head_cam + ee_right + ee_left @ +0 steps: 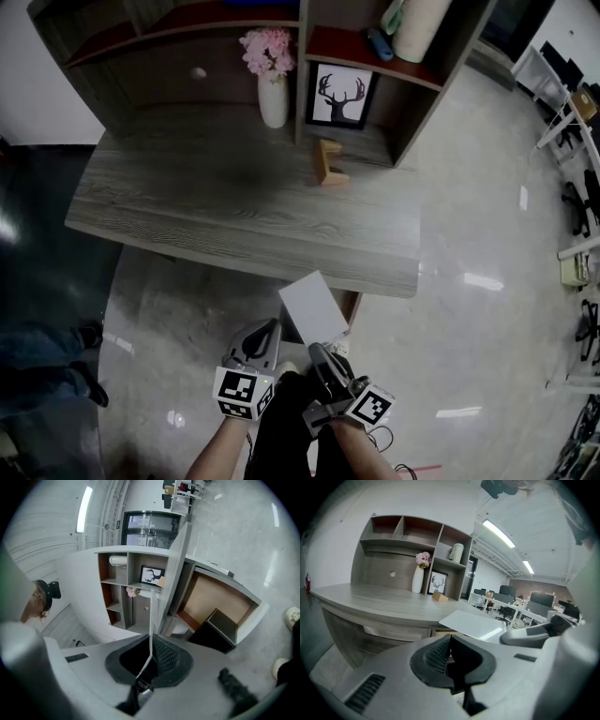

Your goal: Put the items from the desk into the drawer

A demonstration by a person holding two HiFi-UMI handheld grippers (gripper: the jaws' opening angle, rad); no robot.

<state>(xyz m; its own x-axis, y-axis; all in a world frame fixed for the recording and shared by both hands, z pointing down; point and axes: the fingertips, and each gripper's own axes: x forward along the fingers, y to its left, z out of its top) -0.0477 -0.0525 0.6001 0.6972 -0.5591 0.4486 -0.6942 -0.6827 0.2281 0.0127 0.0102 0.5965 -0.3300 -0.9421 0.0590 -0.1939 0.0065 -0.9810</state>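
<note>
Along the far edge of the grey wood-grain desk [234, 216], a grey open-shelved hutch with reddish shelf boards [187, 56] was noted. At the foot of the hutch, near the middle of that far edge, a white ceramic vase [273, 98] holding pink flowers [267, 52] was found upright. Just right of it, a black-framed picture of a deer head [339, 96] was seen in a lower compartment. A small light wooden block [330, 161] was observed on the desktop in front of the picture, apart from it.

Off the desk's front edge, the left gripper [264, 334] [451, 660] was held over the pale floor. Its jaws were seen pressed together, with nothing between them.

A thin white rectangular sheet [314, 305] [473, 623] [151, 620] was recorded clear of the desktop, just in front of the front edge near the right front corner. In the head view most of the open brown-lined drawer [352, 302] [213, 597] under that edge was covered by it. The sheet's near edge was pinched by the right gripper [319, 349] [150, 660], whose jaws were closed on it; in the right gripper view it was seen edge-on between the pads.
</note>
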